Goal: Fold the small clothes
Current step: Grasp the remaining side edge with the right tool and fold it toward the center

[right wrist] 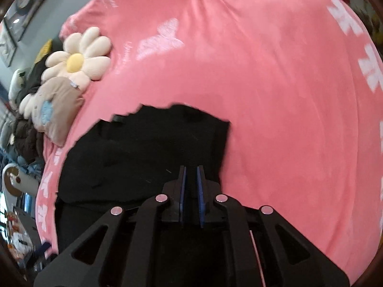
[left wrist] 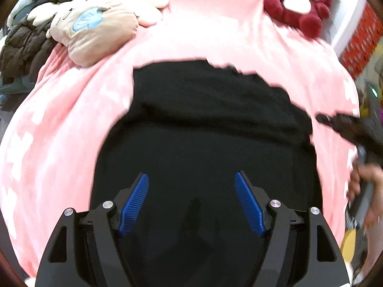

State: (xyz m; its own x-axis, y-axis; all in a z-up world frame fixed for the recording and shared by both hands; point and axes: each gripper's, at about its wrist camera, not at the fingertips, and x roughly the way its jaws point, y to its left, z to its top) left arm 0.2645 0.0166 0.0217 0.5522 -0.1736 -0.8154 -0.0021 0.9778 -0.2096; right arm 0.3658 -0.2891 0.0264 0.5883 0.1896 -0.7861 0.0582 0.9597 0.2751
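Bed cover: a pink blanket (right wrist: 275,91) with white butterfly prints fills most of both views and serves as the folding surface.
Garment: a black garment (left wrist: 203,129) lies on the blanket near the middle, partly folded by the look of it, with a doubled layer across its far part; its exact type is too dark to tell.
Soft toys: a beige plush pillow (left wrist: 95,33) and a cream flower cushion (right wrist: 76,59) sit at the far left edge, a red and white plush toy (left wrist: 301,2) at the far right, all well apart from the garment.
Dark jackets: a heap of dark jackets (left wrist: 21,47) lies beyond the pillow, off the working area.
Left gripper: the left gripper (left wrist: 191,179) hovers over the near part of the garment, blue pads spread wide, nothing between them.
Right gripper: the right gripper (right wrist: 190,169) is at the garment's right edge, fingers narrowed to a slim gap with black cloth between them; it seems to pinch the fabric.
Risk, grip: the pinch looks shallow, so a quick lift could let the edge slip out and the fold collapse.
Risk, layers: pulling only one side may drag the whole garment across the smooth blanket, skewing the crease.
Risk, visibility: black on black hides layer edges, so the left fingers may catch two layers instead of one.
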